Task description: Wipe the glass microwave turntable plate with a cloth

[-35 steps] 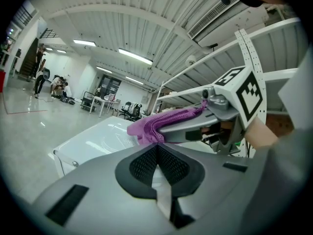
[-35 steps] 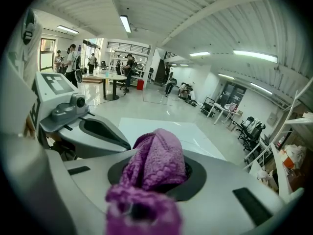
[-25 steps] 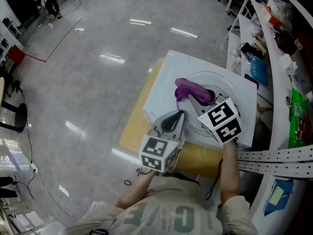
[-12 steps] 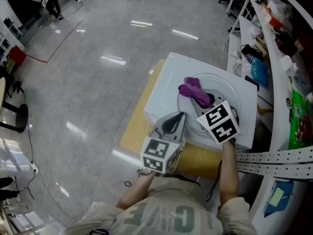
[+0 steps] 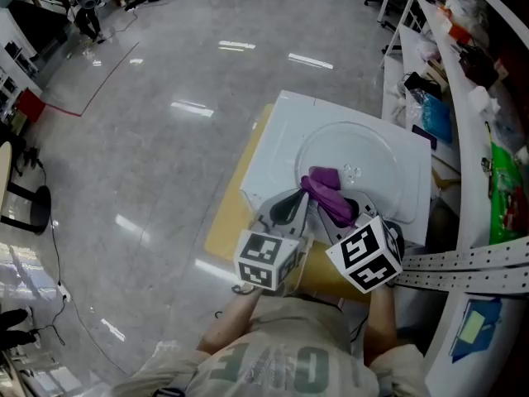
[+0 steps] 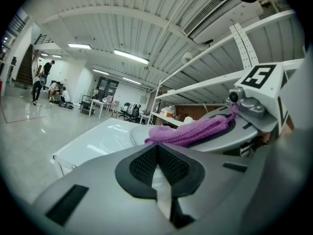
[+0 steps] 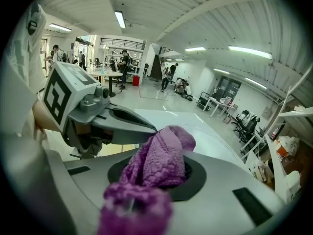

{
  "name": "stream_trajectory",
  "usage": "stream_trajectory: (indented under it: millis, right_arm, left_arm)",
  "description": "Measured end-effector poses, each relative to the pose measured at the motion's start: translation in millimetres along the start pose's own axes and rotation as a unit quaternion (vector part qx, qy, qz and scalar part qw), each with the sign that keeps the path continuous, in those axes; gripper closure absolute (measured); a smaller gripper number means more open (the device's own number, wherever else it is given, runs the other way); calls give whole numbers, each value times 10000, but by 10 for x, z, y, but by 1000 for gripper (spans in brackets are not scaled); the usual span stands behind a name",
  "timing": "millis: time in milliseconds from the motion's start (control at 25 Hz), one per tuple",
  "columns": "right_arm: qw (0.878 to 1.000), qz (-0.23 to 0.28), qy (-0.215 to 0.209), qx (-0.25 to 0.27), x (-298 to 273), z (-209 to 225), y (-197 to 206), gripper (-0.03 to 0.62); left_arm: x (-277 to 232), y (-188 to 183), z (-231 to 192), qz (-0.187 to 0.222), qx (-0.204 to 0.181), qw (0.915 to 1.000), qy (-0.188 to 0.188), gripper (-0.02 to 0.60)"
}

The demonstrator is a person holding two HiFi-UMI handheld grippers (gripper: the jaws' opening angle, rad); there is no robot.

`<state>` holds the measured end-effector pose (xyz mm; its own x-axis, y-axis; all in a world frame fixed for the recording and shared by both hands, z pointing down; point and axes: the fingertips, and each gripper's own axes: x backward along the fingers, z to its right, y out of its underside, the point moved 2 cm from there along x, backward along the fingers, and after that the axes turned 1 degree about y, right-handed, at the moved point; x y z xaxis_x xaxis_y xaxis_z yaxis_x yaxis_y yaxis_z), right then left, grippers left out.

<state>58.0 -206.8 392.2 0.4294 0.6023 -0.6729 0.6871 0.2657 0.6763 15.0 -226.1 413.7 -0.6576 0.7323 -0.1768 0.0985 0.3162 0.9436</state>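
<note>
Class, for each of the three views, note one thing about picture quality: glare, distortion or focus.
Head view: bright light patches glare on the glossy floor, and the glass plate barely stands out from the white surface beneath. Left gripper view: fisheye curves the shelving, corners go black, the cloth is sharp. Right gripper view: same fisheye; the cloth's nearest clump is blurred.

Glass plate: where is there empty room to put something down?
The far half of the glass plate is bare, beyond the purple cloth. The white top beside it is bare too. Crowded near edge: cloth, left gripper, right gripper.
</note>
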Motion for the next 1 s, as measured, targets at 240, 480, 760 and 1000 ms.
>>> stream_trajectory:
  millis: [240,480,760,1000]
  right_arm:
    - [9999,-42,-144,60,96,-172,45,534]
    - [9997,23,-250,-73,123,-183,59,535]
    - [9982,304,479,-168,130,489,-146,535]
    - [9951,187,957,-186,-277,1174,-309,535]
  left_arm:
    - [-8,0,3,19,10,10000,-14,580]
    - [-15,1,3,41,-6,10000,-41,580]
    - [-16,-3,6,46,-31,10000,-51,580]
    - [-21,1,-2,44,-13,10000,-68,580]
